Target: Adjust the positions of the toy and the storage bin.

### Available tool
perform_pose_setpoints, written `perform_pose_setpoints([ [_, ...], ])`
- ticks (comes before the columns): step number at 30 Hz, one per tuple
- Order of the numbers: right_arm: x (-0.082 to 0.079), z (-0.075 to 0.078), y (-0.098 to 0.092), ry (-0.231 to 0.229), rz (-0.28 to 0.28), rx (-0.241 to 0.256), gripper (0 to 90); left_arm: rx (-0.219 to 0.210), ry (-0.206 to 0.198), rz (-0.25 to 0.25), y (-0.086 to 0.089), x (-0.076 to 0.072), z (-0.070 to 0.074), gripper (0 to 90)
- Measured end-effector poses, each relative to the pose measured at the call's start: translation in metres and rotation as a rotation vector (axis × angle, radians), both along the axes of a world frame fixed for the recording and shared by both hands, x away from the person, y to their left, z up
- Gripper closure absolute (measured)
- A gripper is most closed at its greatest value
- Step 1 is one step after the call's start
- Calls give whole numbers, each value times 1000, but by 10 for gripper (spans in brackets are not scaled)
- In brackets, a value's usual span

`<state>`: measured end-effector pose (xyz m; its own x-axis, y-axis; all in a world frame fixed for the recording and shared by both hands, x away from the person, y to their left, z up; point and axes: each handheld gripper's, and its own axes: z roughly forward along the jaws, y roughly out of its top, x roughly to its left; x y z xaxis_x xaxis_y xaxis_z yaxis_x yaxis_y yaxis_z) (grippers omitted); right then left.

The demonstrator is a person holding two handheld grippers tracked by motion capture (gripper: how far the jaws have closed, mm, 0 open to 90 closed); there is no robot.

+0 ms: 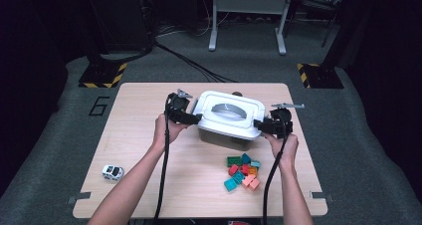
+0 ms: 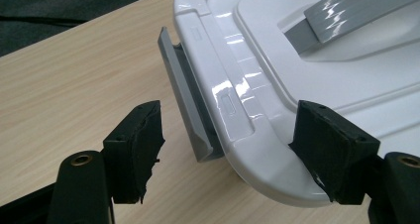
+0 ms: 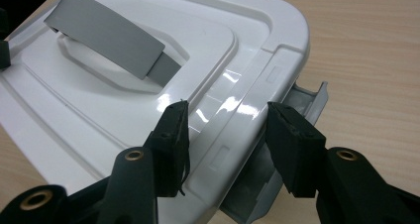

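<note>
A white box lid (image 1: 229, 116) with a grey handle (image 1: 226, 108) sits on a storage box (image 1: 224, 138) in the middle of the table. My left gripper (image 1: 196, 118) is open at the lid's left end; in the left gripper view its jaws (image 2: 228, 120) straddle the lid's (image 2: 322, 60) corner and a grey latch (image 2: 185, 95) that hangs away from the rim. My right gripper (image 1: 259, 124) is at the lid's right end. In the right gripper view it (image 3: 228, 107) is shut on the lid's (image 3: 124, 95) rim, beside the swung-out latch (image 3: 307, 102).
Several coloured toy bricks (image 1: 243, 171) lie in a heap in front of the box, near my right forearm. A small white toy car (image 1: 112, 171) stands at the front left of the wooden table (image 1: 149, 100). Cables and a metal frame (image 1: 249, 16) lie on the floor beyond.
</note>
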<state>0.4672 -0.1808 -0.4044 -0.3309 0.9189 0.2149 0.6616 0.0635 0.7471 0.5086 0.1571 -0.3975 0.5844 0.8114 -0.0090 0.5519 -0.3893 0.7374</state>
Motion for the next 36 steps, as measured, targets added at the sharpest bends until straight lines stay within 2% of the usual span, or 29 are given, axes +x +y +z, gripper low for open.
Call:
perform_pose_setpoints([
  [2,3,1,3,5,6,-7,525,-20,6,-1,1,-3,-1,273],
  [5,6,3,7,6,19,-23,538,-20,13,-9,3,-5,-1,274],
  [7,8,3,9,0,34,-39,543,-37,32,-21,5,-7,-1,273],
  [15,15,3,15,7,81,-31,546,-33,28,-16,15,-17,-2,273],
  [19,19,4,19,-2,116,-47,549,-50,21,-1,20,-24,-3,273],
  [24,22,5,27,-4,133,-68,549,-44,17,5,28,-30,-3,272],
  [25,24,5,28,-14,136,-69,548,-57,13,9,28,-30,-4,272],
  [27,24,4,32,-14,126,-71,515,-47,10,7,29,-29,-3,270],
  [30,20,4,35,-41,110,-84,512,-41,-5,8,31,-27,-2,260],
  [34,11,7,30,-108,59,-64,515,-108,-7,31,37,-18,-3,258],
  [36,6,11,24,-137,27,-53,522,-96,-12,27,40,-15,-1,259],
])
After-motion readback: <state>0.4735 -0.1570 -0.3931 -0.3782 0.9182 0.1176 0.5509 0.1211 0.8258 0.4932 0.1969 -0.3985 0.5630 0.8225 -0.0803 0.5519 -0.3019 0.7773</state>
